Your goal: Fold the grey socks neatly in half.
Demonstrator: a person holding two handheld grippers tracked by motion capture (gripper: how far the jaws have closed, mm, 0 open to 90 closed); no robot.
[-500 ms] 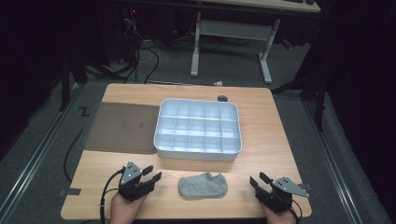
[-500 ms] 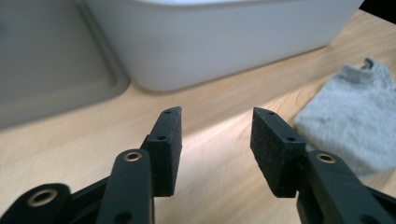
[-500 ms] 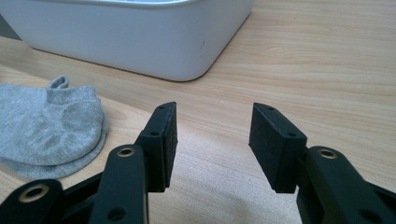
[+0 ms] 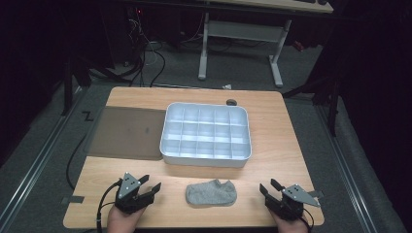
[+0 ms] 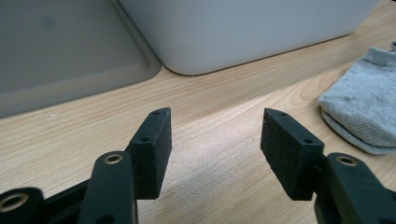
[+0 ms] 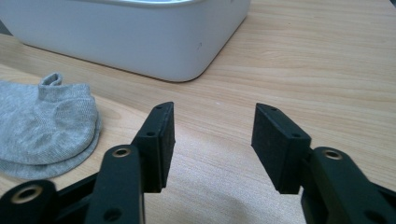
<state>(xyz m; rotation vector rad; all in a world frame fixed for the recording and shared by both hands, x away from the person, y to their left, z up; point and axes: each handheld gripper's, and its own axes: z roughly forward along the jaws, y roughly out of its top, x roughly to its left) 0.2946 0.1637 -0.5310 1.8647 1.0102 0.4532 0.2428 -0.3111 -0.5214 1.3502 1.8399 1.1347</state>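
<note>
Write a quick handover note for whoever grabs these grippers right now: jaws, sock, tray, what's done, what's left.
Left gripper: jaws open, empty, resting at the near table edge.
Right gripper: jaws open, empty, likewise.
Grey ankle sock: flat on the wooden table, between the grippers, untouched.
White compartmented plastic tray: behind the sock, all cells empty; its dark lid lies left of it.
Done: nothing visible.
Left: probably grasping the sock.

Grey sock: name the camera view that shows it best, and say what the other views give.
The high view: the whole grey sock lies flat between both grippers. The left gripper view catches one end at its right edge; the right gripper view shows its cuff end at the left.
</note>
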